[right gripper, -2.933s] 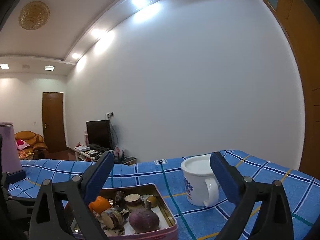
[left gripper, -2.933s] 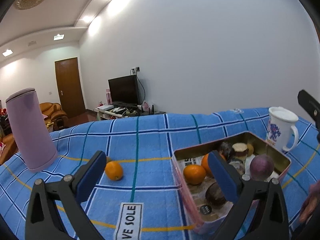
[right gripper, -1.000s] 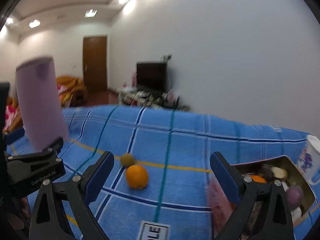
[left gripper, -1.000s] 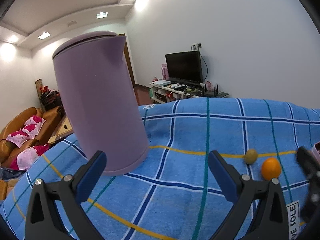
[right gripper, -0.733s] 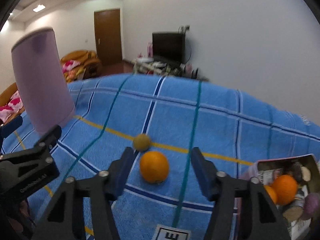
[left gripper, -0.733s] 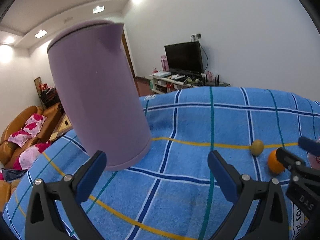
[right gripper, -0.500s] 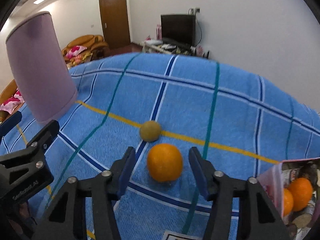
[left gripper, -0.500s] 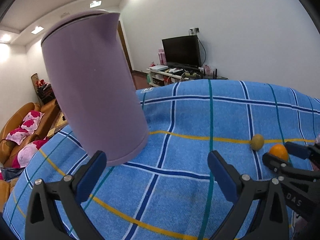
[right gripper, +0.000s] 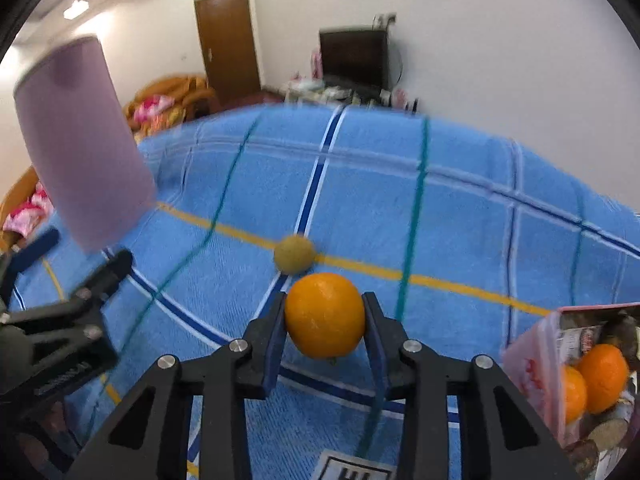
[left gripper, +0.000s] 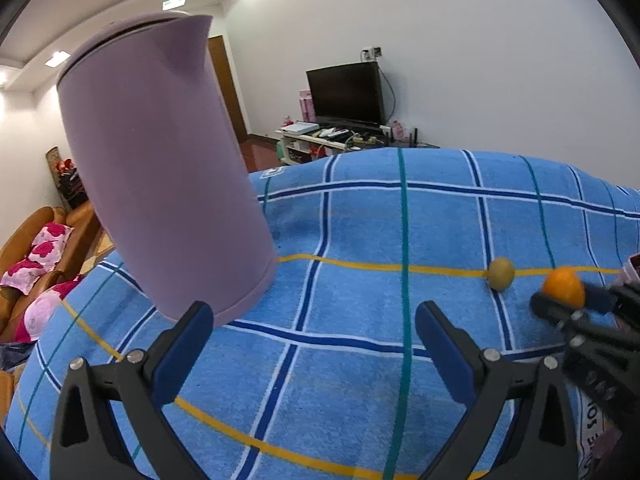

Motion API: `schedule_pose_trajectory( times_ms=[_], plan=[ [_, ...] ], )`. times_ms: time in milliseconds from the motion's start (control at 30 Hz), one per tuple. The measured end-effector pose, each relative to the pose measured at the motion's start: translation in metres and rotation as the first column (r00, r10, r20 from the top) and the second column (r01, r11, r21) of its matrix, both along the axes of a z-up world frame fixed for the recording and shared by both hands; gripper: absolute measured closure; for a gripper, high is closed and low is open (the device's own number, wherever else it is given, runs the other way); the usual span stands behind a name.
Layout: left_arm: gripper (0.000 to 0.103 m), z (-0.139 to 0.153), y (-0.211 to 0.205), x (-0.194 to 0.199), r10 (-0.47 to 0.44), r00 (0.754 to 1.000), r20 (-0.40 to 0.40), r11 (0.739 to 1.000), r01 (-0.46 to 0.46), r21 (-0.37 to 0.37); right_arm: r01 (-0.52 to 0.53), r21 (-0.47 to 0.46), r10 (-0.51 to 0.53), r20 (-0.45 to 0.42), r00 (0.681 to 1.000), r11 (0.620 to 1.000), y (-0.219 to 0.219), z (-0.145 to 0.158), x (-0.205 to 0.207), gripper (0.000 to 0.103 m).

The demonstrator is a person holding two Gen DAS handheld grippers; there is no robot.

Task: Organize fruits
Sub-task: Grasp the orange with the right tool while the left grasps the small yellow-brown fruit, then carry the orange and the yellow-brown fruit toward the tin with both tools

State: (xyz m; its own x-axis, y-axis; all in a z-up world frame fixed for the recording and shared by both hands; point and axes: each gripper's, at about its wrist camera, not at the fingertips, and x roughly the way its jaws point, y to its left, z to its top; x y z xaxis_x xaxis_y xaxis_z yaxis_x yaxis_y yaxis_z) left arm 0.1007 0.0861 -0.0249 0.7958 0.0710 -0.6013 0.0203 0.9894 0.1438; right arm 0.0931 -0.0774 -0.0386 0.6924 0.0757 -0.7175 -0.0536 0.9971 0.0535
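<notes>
The right claw (right gripper: 325, 316) is clamped on one orange (right gripper: 325, 315) just above the blue plaid cloth (right gripper: 440, 208), with one small greenish fruit (right gripper: 294, 254) just beyond it. Two more oranges (right gripper: 596, 376) sit in the pink tin (right gripper: 532, 364). The left claw (left gripper: 314, 340) gapes wide, holding nothing, near one purple kettle (left gripper: 160, 168). The cloth's label is only partly legible.

No legible text; cloth label (right gripper: 354, 468) cut off, letters partial.

We see a nubby terry cloth (right gripper: 460, 208), a matt plastic kettle (left gripper: 160, 168), a dimpled glossy orange (right gripper: 325, 314), and matt black plastic on the right hand-held gripper (right gripper: 325, 320).
</notes>
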Motion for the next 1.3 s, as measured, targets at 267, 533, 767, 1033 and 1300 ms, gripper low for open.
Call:
schedule_pose_trajectory(
  times_ms=[267, 533, 767, 1033, 1300],
  plan=[
    [0.007, 0.0, -0.034, 0.007, -0.134, 0.988, -0.078, 0.986, 0.124, -0.114, 0.172, 0.038, -0.176, 0.231, 0.957, 0.984, -0.038, 0.031, -0.035, 0.065],
    [0.035, -0.004, -0.096, 0.045, -0.251, 0.953, -0.172, 0.959, 0.221, -0.177, 0.2, 0.063, -0.209, 0.263, 0.942, 0.978, -0.052, 0.039, -0.041, 0.065],
    [0.047, -0.026, -0.123, 0.067, -0.233, 0.939, -0.254, 0.971, 0.209, -0.118, 0.207, 0.084, -0.221, 0.237, 0.946, 0.975, -0.052, 0.034, -0.037, 0.065],
    [0.072, -0.025, -0.125, 0.069, -0.271, 0.93, -0.247, 0.959, 0.239, -0.15, 0.205, 0.085, -0.219, 0.226, 0.949, 0.975, -0.051, 0.031, -0.034, 0.065],
    [0.076, -0.016, -0.108, 0.058, -0.218, 0.959, -0.179, 0.967, 0.188, -0.172, 0.204, 0.08, -0.217, 0.23, 0.949, 0.976, -0.049, 0.029, -0.035, 0.065]
  ],
)
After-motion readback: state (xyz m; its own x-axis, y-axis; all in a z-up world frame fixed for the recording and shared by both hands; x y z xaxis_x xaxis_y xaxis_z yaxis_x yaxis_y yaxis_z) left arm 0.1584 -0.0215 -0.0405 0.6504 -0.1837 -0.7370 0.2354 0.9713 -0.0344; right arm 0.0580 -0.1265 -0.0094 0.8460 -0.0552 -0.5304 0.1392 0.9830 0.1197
